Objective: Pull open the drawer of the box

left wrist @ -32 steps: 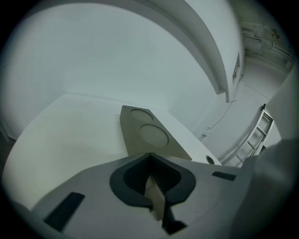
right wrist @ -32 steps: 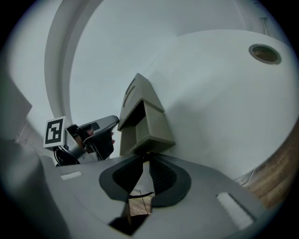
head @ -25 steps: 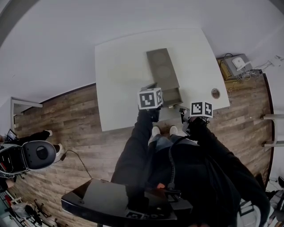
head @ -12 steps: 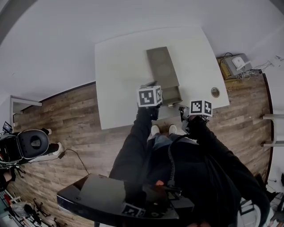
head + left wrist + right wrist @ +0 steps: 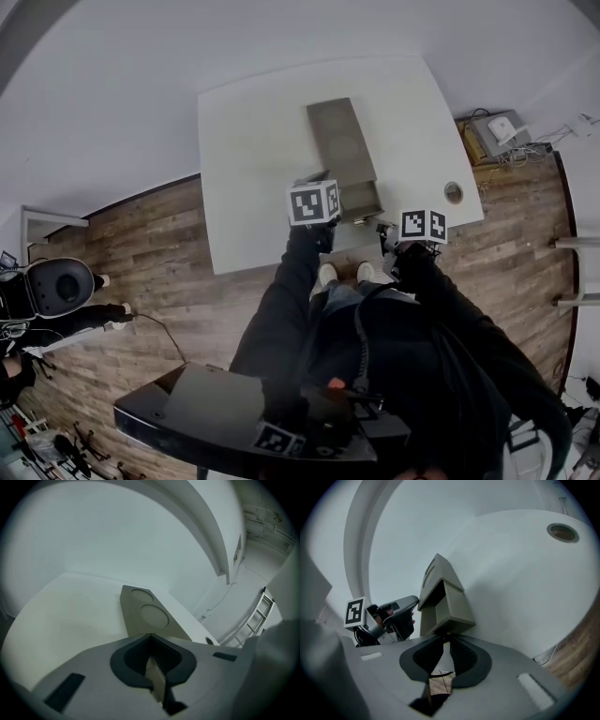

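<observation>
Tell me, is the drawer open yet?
Mostly done: the tan open-topped drawer already sticks out of the near end of the tan rectangular box on the white table. In hand: the left gripper has its fingers shut on the box's near end, steadying it, and the right gripper seems to pinch the drawer's front edge. Left: maybe a little more pulling, then letting go.

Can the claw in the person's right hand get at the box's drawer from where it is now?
Probably yes. The right claw sits right at the front edge of the pulled-out drawer, nothing between them. The left claw is beside the box, out of the way.
</observation>
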The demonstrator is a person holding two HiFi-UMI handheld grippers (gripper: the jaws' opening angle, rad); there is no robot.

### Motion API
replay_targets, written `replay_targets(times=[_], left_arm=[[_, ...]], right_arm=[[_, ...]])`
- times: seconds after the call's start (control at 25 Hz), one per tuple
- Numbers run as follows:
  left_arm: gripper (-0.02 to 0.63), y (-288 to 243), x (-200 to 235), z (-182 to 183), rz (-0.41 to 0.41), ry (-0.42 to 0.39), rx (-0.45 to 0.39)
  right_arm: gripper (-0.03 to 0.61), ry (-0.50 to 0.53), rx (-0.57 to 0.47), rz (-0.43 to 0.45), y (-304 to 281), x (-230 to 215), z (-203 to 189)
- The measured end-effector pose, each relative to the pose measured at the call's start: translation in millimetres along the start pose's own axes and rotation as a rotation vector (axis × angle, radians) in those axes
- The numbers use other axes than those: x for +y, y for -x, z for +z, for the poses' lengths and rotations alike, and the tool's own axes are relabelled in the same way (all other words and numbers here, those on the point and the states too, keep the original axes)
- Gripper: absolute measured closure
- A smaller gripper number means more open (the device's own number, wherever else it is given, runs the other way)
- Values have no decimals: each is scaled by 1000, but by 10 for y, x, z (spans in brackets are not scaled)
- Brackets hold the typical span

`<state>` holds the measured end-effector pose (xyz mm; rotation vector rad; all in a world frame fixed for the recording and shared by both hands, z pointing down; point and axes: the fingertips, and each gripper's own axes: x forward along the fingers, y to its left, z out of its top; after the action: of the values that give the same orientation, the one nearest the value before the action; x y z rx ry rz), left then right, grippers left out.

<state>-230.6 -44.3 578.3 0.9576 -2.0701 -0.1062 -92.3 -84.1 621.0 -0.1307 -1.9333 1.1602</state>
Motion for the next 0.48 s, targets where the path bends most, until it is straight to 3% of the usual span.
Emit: replay_targets(times=[0.48], left_arm=[[617, 0, -9, 8, -4, 8, 0]], right_arm=[[534, 4, -3, 11, -1, -1, 6]])
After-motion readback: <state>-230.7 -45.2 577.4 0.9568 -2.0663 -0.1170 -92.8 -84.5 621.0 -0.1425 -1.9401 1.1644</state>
